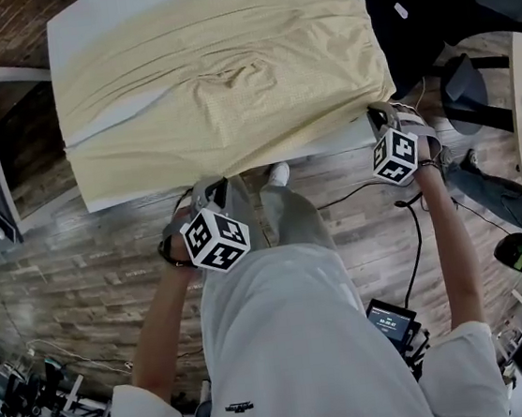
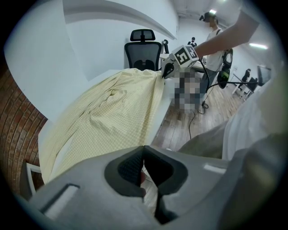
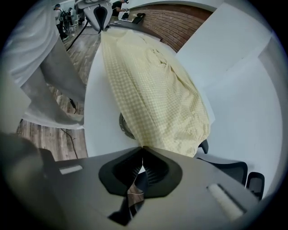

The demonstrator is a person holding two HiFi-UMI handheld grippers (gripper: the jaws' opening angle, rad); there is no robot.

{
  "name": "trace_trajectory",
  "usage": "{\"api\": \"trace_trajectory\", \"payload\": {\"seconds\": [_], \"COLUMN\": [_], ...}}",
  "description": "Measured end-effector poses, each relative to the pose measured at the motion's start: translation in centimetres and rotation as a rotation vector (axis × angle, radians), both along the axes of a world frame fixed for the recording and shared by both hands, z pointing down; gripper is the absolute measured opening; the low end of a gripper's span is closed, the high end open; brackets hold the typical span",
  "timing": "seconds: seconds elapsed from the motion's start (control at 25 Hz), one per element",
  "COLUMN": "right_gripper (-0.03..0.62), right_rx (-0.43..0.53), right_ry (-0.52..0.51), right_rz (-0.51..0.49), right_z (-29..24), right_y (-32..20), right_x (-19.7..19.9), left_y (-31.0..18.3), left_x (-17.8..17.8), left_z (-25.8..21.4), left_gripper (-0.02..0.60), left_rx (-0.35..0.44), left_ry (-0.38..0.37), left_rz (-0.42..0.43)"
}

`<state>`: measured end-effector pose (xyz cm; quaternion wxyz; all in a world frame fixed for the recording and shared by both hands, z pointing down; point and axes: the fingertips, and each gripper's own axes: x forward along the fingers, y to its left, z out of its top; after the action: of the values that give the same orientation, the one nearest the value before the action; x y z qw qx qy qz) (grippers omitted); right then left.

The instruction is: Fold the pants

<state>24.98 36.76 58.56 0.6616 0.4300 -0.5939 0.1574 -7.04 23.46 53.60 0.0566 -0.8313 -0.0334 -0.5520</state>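
While my left gripper has its jaws pressed fully together, the pale yellow pants are nipped between their tips, on the long edge nearest me. My right gripper is closed just as tightly, its tips biting the near corner of the gathered waist end. Both point steeply down over the near rim of the white table.

From those two pinch points the pants stretch away, lying flat along the tabletop. The waist is at my right and the two legs run to my left, where a wedge of bare table shows between them. Creases bunch around the middle of the cloth, and the waist end hangs slightly over the table's right rim. Beyond that end stands a black office chair. Wood-plank floor lies under my feet, with a black cable trailing across it.
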Motion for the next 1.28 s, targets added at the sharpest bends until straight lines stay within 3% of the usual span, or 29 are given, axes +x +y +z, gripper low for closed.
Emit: {"api": "trace_trajectory", "payload": {"seconds": [0.24, 0.56, 0.8, 1.0, 1.28], "right_gripper": [0.005, 0.006, 0.006, 0.006, 0.006], "right_rx": [0.044, 0.213, 0.320, 0.368, 0.402], "right_ry": [-0.022, 0.000, -0.013, -0.009, 0.018], "right_rz": [0.059, 0.154, 0.247, 0.295, 0.328], "right_z": [-1.4, -6.2, -9.5, -11.0, -12.9], "right_y": [0.0, -1.8, -3.6, -5.5, -9.2], "right_x": [-0.6, 0.3, 1.3, 2.6, 3.9], "left_y": [-0.8, -2.6, -5.6, -8.8, -13.3], "left_x": [0.0, 0.3, 2.0, 3.9, 5.8], "left_z": [-1.2, -3.3, -5.4, -6.6, -7.3], "left_gripper": [0.006, 0.006, 0.006, 0.006, 0.006], "left_rx": [0.013, 0.033, 0.046, 0.031, 0.036], "left_ry": [0.013, 0.019, 0.037, 0.058, 0.057], "left_rz": [-0.020, -0.039, -0.101, -0.134, -0.105]}}
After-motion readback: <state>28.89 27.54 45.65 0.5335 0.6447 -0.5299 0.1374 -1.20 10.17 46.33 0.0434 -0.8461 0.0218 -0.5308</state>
